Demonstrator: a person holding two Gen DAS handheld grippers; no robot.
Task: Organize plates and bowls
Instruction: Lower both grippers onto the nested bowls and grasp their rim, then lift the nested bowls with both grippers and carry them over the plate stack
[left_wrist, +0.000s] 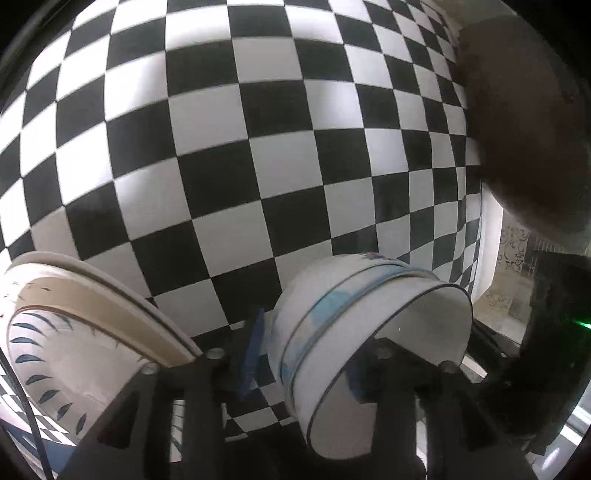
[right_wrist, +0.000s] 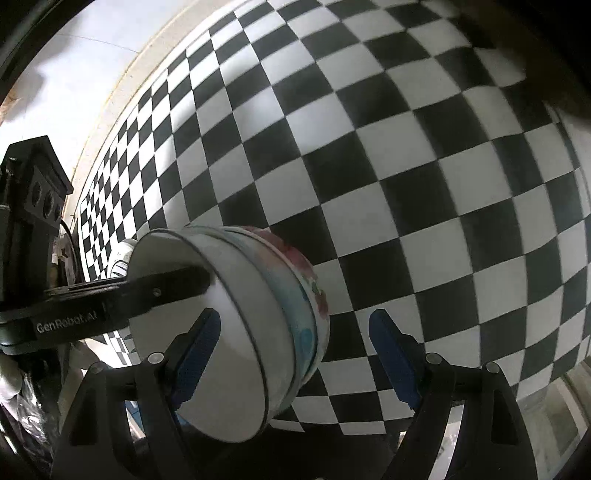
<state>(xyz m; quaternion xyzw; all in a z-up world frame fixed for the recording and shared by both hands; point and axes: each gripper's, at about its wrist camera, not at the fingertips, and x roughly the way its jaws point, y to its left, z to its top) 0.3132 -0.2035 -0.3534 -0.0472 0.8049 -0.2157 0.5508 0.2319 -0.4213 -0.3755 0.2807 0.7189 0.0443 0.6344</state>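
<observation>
Left claw (left_wrist: 310, 354) pinches rim of nested white bowls (left_wrist: 369, 332), blue-banded, tilted sideways over checkered desk (left_wrist: 258, 147); right claw (right_wrist: 295, 350) spread, holding nothing.

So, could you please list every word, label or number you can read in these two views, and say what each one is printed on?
"GenRobot.AI": white lettering on the black body of the left gripper, seen in the right wrist view where it holds the stacked bowls; the last letters are slightly blurred.

No other readable text: the bowls and the plate carry only painted patterns, and the checkered tablecloth bears no lettering.
</observation>
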